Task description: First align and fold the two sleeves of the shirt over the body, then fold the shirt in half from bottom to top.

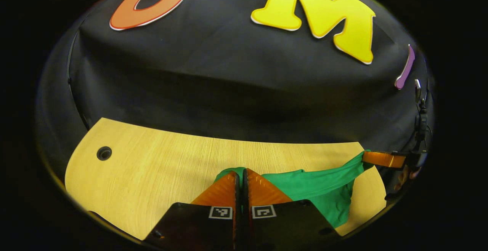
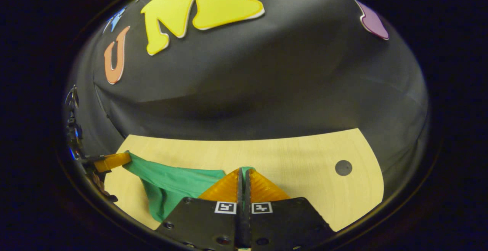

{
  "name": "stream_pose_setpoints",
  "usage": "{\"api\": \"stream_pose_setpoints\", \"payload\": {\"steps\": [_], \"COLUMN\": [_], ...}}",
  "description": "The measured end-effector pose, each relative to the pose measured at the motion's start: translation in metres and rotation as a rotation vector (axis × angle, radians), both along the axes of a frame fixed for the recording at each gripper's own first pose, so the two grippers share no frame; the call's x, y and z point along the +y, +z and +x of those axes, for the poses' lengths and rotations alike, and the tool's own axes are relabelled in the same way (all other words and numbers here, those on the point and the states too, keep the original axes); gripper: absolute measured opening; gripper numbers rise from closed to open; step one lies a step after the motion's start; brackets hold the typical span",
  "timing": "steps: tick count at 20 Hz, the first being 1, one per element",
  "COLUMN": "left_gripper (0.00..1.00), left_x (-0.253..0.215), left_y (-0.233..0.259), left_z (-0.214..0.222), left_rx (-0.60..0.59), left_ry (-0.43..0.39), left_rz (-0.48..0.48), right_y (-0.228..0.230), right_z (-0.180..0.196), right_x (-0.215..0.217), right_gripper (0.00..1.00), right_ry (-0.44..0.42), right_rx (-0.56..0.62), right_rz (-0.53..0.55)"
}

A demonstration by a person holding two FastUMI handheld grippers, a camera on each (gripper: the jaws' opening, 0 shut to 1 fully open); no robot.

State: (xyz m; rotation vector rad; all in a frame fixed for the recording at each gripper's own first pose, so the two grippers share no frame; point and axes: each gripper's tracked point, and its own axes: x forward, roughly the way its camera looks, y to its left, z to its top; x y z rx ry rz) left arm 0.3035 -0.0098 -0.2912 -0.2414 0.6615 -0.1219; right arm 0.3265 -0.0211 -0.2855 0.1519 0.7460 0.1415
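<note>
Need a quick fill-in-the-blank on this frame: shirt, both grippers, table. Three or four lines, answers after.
1. The shirt is ____ in colour.
2. Both the left gripper and the right gripper are ____ on the shirt's cloth.
3. Between the two grippers the shirt is lifted off the ____ table and sags in the middle.
4. In the right gripper view, a round dark ____ marks the tabletop.

Missing words: green; shut; wooden; hole

I see bare table (image 1: 152,159) ahead of both my grippers up to the black cloth wall (image 1: 228,83), which blocks any passage farther. Between the grippers the green shirt (image 1: 320,190) hangs stretched and bars the way across.
</note>
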Motion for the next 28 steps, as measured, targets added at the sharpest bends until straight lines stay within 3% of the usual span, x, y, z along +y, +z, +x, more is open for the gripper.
{"api": "stream_pose_setpoints", "payload": {"steps": [3,4,6,7,8,9,11,13,14,19,24,28], "left_gripper": [0.13,0.2,0.45,0.99,1.0,0.92,1.0,1.0,1.0,1.0,1.0,1.0], "left_x": [0.007,0.008,0.013,0.015,0.019,0.022,0.023,0.021,0.021,0.022,0.008,-0.001], "left_y": [-0.031,-0.041,-0.043,-0.038,-0.034,-0.025,-0.004,0.03,0.049,0.168,0.269,0.3], "left_z": [-0.003,-0.004,-0.01,-0.012,-0.013,-0.017,-0.023,-0.032,-0.037,-0.089,-0.171,-0.247], "left_rx": [0.064,0.093,0.1,0.083,0.063,0.046,0.004,-0.061,-0.099,-0.323,-0.484,-0.511], "left_ry": [0.044,0.05,0.049,0.05,0.058,0.068,0.104,0.114,0.119,0.137,0.124,0.121], "left_rz": [0.009,0.039,0.094,0.122,0.153,0.174,0.182,0.163,0.171,0.201,0.213,0.193], "right_y": [-0.024,-0.032,-0.04,-0.038,-0.033,-0.026,-0.007,0.016,0.031,0.135,0.23,0.265], "right_z": [-0.004,-0.008,-0.018,-0.023,-0.027,-0.032,-0.048,-0.062,-0.069,-0.123,-0.206,-0.27], "right_x": [0.002,0.001,-0.006,-0.01,-0.012,-0.014,-0.013,-0.009,-0.009,0.005,0.008,0.027], "right_gripper": [0.02,0.17,0.51,0.68,0.85,0.96,0.97,0.92,0.97,0.96,0.97,1.0], "right_ry": [0.006,0.002,0.0,0.001,-0.002,-0.007,-0.013,-0.012,-0.021,-0.057,-0.083,-0.092], "right_rx": [0.037,0.049,0.043,0.026,0.007,-0.014,-0.052,-0.093,-0.121,-0.3,-0.468,-0.513], "right_rz": [0.01,0.011,-0.016,-0.036,-0.056,-0.07,-0.081,-0.094,-0.102,-0.075,-0.123,-0.092]}}
